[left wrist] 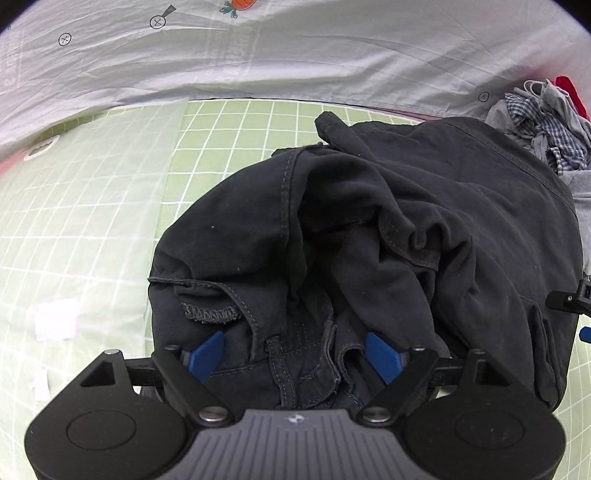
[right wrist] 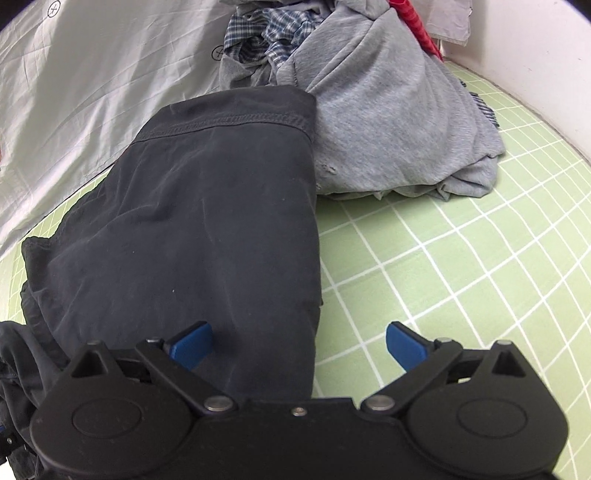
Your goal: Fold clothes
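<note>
Dark navy trousers (left wrist: 369, 221) lie crumpled on the green grid mat (left wrist: 92, 221). My left gripper (left wrist: 293, 350) is open, its blue pads on either side of the bunched waistband and fly. In the right wrist view a trouser leg (right wrist: 207, 221) stretches away, its hem at the far end. My right gripper (right wrist: 299, 343) is open over the leg's right edge, the left pad above the cloth and the right pad above the mat (right wrist: 443, 277). The right gripper's tip shows at the left wrist view's right edge (left wrist: 569, 299).
A pile of clothes, grey knit (right wrist: 388, 103) and blue plaid (right wrist: 273, 40), lies behind the trouser hem, with a red item (right wrist: 417, 26) on top. A white printed sheet (left wrist: 295, 55) hangs behind the mat. A clear plastic sheet (left wrist: 74, 203) covers the mat's left part.
</note>
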`<control>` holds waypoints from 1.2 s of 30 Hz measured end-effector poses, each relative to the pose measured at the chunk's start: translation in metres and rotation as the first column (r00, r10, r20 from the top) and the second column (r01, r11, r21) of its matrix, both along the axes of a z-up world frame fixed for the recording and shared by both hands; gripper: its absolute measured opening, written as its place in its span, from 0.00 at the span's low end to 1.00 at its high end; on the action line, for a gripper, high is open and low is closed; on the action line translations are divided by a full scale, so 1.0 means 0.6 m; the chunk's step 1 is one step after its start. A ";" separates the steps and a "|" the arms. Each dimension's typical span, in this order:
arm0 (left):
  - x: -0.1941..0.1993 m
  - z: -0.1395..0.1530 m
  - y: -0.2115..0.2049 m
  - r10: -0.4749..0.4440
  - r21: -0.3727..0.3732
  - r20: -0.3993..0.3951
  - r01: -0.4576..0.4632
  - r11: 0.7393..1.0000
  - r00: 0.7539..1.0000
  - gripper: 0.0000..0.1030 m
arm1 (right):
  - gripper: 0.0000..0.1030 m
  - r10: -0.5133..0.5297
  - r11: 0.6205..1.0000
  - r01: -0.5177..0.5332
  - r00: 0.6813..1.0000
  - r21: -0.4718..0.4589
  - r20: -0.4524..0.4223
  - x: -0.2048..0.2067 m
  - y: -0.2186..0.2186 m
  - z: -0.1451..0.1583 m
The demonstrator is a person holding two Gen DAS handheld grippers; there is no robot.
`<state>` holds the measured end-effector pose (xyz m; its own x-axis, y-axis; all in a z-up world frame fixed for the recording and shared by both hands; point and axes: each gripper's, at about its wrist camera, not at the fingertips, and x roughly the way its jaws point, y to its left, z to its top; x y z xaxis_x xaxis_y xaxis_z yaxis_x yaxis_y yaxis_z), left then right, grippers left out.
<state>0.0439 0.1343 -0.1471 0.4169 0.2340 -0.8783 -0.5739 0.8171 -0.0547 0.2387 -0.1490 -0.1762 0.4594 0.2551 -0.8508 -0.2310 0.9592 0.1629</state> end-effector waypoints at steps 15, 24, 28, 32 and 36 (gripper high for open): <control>0.002 -0.002 0.003 -0.022 -0.004 0.020 0.022 1.000 1.000 0.40 | 0.49 0.037 0.986 -0.032 0.999 0.164 -0.027 0.012 0.026 -0.014; -0.029 0.066 0.034 0.015 0.055 0.124 -0.022 0.998 0.992 0.01 | 0.12 0.021 0.964 -0.023 1.000 0.267 0.011 -0.028 0.017 0.021; -0.045 0.108 0.053 0.019 0.107 0.175 -0.038 0.993 0.984 0.01 | 0.11 0.052 0.955 -0.059 0.998 0.290 0.032 -0.059 0.031 0.040; -0.066 0.142 0.077 0.023 0.127 0.226 -0.053 0.991 0.974 0.01 | 0.11 0.100 0.946 -0.107 0.994 0.306 0.037 -0.092 0.059 0.054; -0.093 0.166 0.094 0.007 0.146 0.263 -0.047 0.988 0.965 0.01 | 0.12 0.166 0.933 -0.174 0.985 0.316 0.052 -0.134 0.096 0.066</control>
